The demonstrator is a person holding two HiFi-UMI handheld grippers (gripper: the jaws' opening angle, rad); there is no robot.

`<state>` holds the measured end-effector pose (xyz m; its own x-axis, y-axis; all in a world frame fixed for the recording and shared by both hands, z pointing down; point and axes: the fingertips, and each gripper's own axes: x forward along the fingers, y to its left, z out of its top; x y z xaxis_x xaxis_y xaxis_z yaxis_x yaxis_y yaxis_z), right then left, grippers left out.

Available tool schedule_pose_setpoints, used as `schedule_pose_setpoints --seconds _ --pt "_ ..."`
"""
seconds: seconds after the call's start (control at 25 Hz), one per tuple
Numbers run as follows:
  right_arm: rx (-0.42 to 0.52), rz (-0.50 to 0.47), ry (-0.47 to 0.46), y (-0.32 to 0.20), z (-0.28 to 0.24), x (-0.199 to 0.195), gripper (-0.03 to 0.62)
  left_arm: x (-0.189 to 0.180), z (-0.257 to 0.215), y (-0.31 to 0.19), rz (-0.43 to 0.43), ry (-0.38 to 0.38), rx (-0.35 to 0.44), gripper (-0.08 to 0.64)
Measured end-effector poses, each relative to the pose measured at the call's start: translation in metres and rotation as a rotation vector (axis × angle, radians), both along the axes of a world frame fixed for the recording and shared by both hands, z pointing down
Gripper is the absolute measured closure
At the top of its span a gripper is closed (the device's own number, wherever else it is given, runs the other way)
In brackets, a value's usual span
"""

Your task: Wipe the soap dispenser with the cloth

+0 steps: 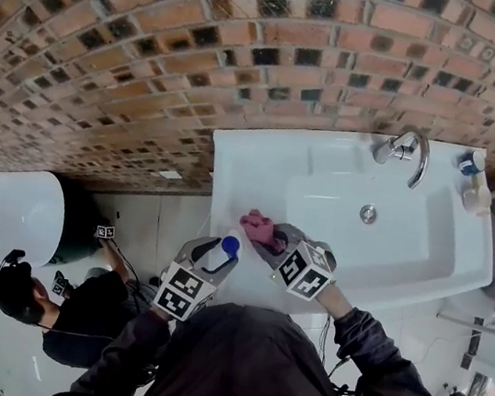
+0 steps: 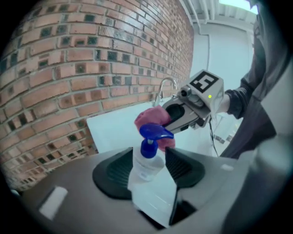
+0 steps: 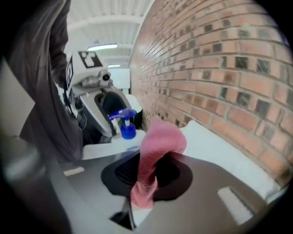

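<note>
Where sink [image 1: 426,244] meets brick wall [image 1: 158,57], left claw [image 1: 217,257] grips soap dispenser [image 2: 147,162], right claw [image 3: 146,177] grips cloth [image 3: 159,141].

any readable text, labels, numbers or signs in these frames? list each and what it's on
No readable words or numbers anywhere.
Left gripper and right gripper: black-and-white square markers only, no letters.
Soap dispenser: small bluish mark in the right gripper view, too blurred to read.
Bottle beside the tap: too small to read.
Cloth: plain.
</note>
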<state>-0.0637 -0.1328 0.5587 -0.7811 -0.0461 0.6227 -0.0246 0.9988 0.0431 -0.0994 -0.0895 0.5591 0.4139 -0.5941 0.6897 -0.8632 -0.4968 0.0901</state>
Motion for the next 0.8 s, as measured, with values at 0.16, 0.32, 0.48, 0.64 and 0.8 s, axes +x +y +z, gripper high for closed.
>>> schedule_pose_setpoints --seconds 0.16,0.32,0.48,0.64,0.8 --pt "-0.173 0.163 -0.189 0.021 -0.027 0.025 0.535 -0.006 -0.021 0.015 -0.105 0.052 0.078 0.328" --pt "-0.206 0.234 -0.272 0.040 -0.048 0.048 0.535 0.000 -0.043 0.027 -0.148 0.096 0.151 0.372" --pt "-0.211 0.244 -0.285 0.053 -0.054 0.058 0.535 0.009 -0.043 0.036 -0.142 0.094 0.157 0.443" --pt "-0.222 0.250 -0.313 0.055 -0.063 0.058 0.535 0.008 -0.048 0.038 -0.147 0.093 0.177 0.560" --pt "-0.211 0.247 -0.339 0.053 -0.074 0.055 0.535 0.007 -0.055 0.040 -0.155 0.113 0.195 0.560"
